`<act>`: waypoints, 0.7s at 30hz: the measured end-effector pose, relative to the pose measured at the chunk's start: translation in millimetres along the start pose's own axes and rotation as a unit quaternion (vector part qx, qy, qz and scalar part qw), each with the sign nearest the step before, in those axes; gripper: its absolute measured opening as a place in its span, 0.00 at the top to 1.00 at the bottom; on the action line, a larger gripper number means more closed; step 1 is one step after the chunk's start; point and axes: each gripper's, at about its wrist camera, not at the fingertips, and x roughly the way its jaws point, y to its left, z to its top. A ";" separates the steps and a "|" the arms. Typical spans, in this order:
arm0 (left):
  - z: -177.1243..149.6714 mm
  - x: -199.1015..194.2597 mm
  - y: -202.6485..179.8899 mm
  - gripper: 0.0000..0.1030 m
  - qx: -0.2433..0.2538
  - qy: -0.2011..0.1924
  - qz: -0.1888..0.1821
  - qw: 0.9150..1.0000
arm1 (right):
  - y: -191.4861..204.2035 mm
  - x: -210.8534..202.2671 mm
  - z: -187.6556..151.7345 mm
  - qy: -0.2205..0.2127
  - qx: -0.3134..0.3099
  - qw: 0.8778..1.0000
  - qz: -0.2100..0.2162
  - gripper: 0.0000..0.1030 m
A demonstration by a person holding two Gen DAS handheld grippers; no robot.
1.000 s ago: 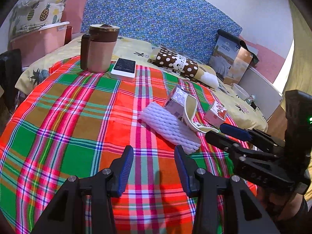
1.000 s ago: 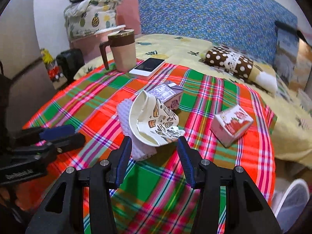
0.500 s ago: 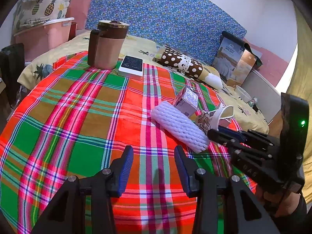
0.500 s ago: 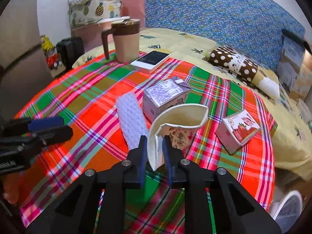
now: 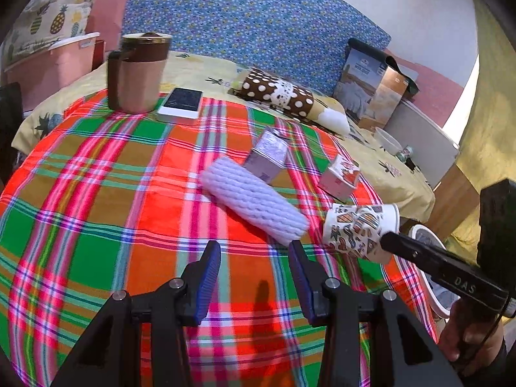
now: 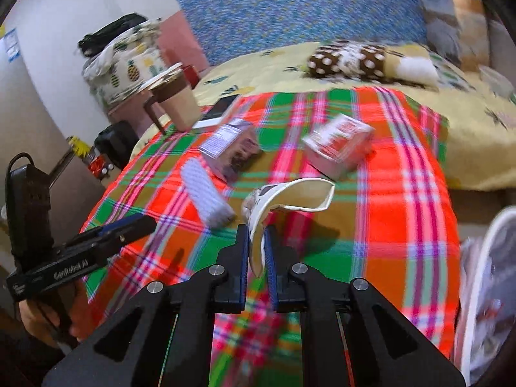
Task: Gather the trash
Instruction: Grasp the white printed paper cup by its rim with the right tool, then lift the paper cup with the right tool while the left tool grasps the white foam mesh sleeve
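The right gripper [image 6: 257, 250] has its fingers pinched on the flattened rim of a crushed paper cup [image 6: 292, 198], which hangs clear above the plaid cloth [image 5: 96, 193] near its right edge; in the left wrist view the same cup [image 5: 359, 230] shows its patterned side, clamped at the tip of the right gripper [image 5: 385, 242]. The left gripper [image 5: 254, 277] hovers over the cloth with its fingers apart and nothing between them. Just ahead of it lies a white foam net sleeve [image 5: 253, 200], and touching the sleeve's far side is a small silver carton [image 5: 267, 156]; a red-and-white carton [image 5: 340, 177] sits apart to the right, near the cloth's edge. At the far end of the cloth stand a brown lidded mug [image 5: 138, 72] and, just beside it, a white-edged phone [image 5: 180, 103]. Beyond, a brown polka-dot cushion [image 5: 283, 96] rests on the yellow pineapple sheet [image 5: 200, 71]. Below the cloth's right edge is a white-rimmed bin [image 6: 483, 290]; something pale lies crumpled inside, too blurred to tell.
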 end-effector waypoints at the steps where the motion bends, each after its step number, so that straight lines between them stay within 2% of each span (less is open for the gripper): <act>1: 0.2 2.4 -3.7 0.58 0.001 0.002 -0.002 1.000 | -4.1 -2.4 -2.6 -0.002 0.008 1.000 0.000 0.89; 9: 8.5 23.0 -22.1 0.58 -0.005 0.015 -0.010 1.000 | -22.5 6.0 -0.9 0.004 0.055 0.998 0.035 0.87; 17: 11.2 28.2 -16.7 0.58 -0.010 0.017 0.002 1.000 | -28.8 22.0 5.2 0.012 0.079 0.994 0.074 0.84; 19: 11.9 28.2 -14.5 0.57 -0.011 0.017 0.004 1.000 | -30.1 22.8 4.3 0.013 0.086 0.993 0.084 0.71; 21: 12.1 27.9 -12.2 0.58 -0.014 0.016 0.005 1.000 | -30.9 22.7 3.2 0.012 0.095 0.991 0.093 0.65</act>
